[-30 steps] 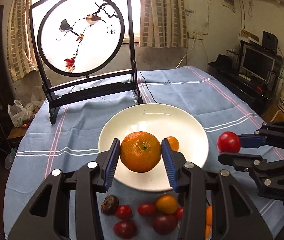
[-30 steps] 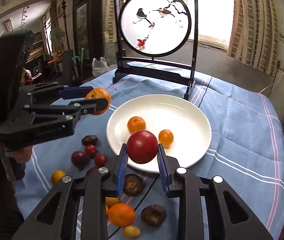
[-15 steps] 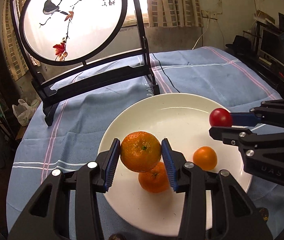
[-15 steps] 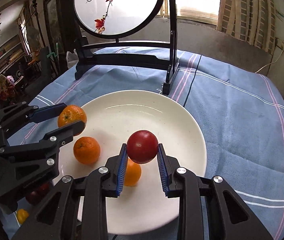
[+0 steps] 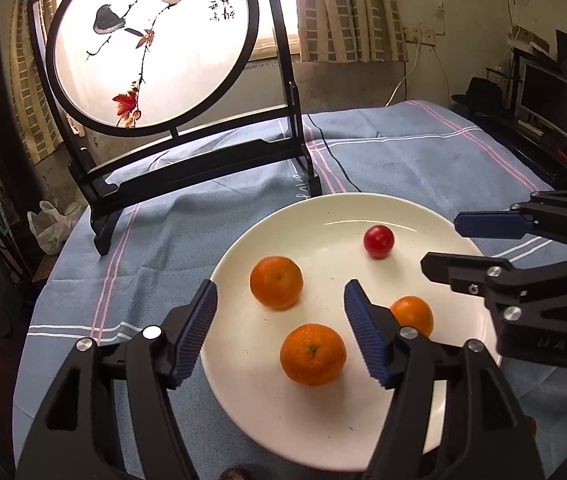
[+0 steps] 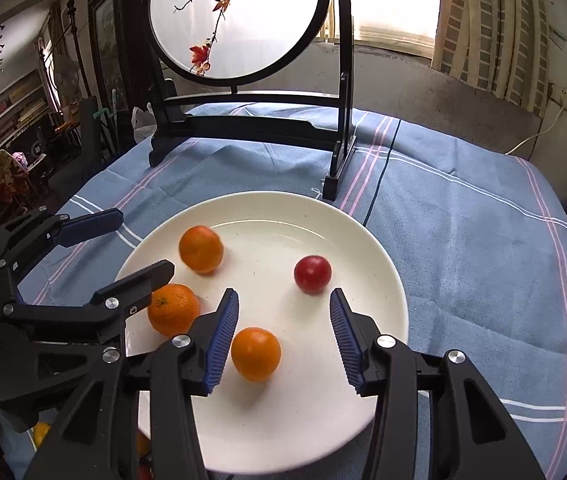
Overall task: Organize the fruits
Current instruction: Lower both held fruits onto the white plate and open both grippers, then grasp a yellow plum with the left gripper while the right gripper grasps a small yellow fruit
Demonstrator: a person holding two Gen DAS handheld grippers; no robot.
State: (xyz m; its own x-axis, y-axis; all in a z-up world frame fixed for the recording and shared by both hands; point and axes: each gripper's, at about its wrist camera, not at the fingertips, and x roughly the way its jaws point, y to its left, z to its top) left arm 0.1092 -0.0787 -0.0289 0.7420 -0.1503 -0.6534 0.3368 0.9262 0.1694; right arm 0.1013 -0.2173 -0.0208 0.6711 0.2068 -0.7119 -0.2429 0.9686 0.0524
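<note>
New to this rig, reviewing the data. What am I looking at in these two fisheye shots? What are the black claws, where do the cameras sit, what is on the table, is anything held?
No robot arm here: a person carries a two-finger gripper in each hand, with a fisheye camera on each looking forward along its fingers. In the left wrist view the near claws are the left gripper, and the right gripper comes in from the side. The right wrist view mirrors that.

On a blue tablecloth sits a white plate with three oranges and one red tomato. Behind stands a round painted screen with birds.

Nothing is held: both grippers' jaws have just been opening, and the fruit lies loose on the plate.
</note>
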